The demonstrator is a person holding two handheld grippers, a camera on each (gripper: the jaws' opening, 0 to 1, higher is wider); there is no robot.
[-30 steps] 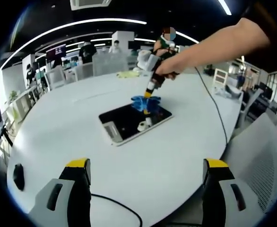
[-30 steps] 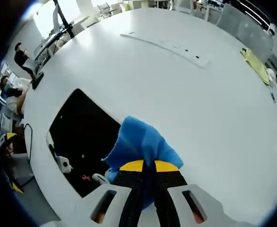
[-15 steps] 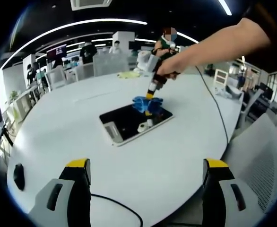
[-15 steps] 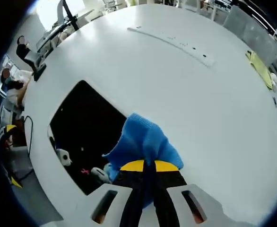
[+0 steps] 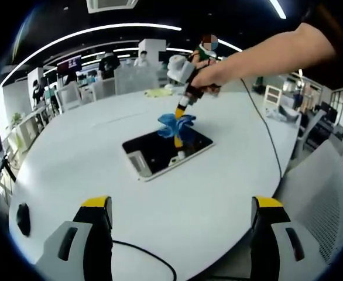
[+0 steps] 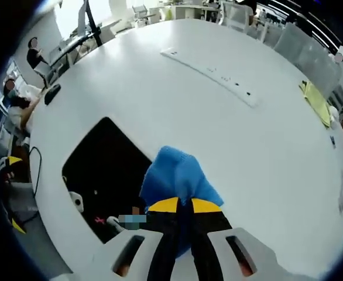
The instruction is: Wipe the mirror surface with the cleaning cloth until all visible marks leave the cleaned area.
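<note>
A dark rectangular mirror in a white frame lies flat on the round white table. My right gripper, held by a person's hand, is shut on a blue cleaning cloth. The cloth hangs just above the mirror's far right edge, and the mirror reflects the gripper. A small pink mark shows on the glass near its lower edge. My left gripper stands open low over the table's near side, well short of the mirror, with nothing between its fingers.
A black mouse and a black cable lie at the near left. A white strip crosses the far table, and a yellow cloth lies near the far edge. Chairs ring the table; people sit beyond.
My right gripper has lifted and tilted, raising the blue cloth off the mirror's far edge. The left gripper has stayed still.
</note>
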